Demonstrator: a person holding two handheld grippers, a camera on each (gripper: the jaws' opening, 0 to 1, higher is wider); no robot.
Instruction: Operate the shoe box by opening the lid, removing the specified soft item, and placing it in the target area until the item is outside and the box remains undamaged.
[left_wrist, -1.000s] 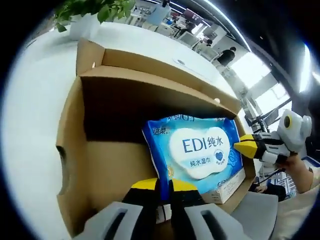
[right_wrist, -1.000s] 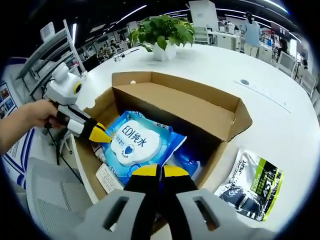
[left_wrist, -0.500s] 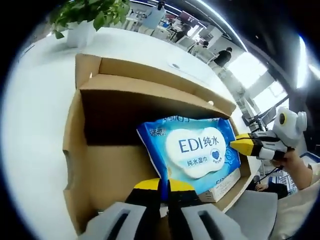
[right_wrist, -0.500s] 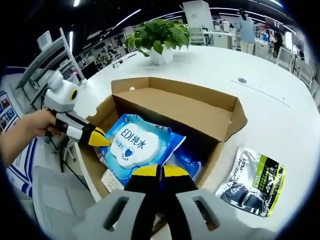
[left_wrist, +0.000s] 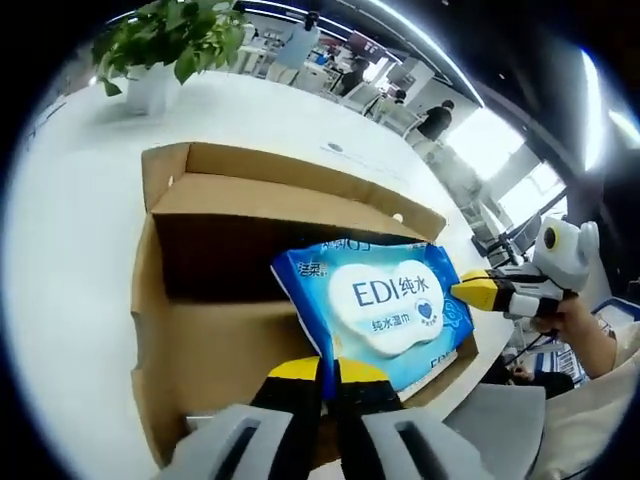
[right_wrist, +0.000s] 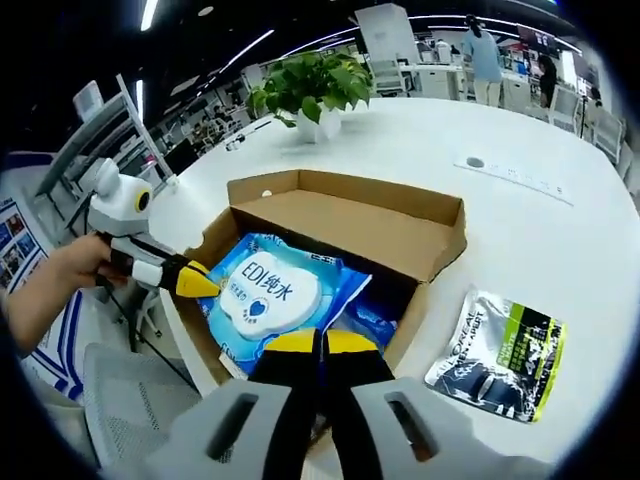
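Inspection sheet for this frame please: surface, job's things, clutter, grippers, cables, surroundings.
Surface: round white table.
Job's things: open brown cardboard shoe box; blue wet-wipes pack with white label held up at the box's opening.
Clutter: silver, black and green foil pouch flat on the table beside the box; potted green plant behind it.
Grippers: left gripper and right gripper each shut on a pack edge, yellow tips.
Cables: nothing seen.
Surroundings: open office, desks, ceiling lights, people far off.
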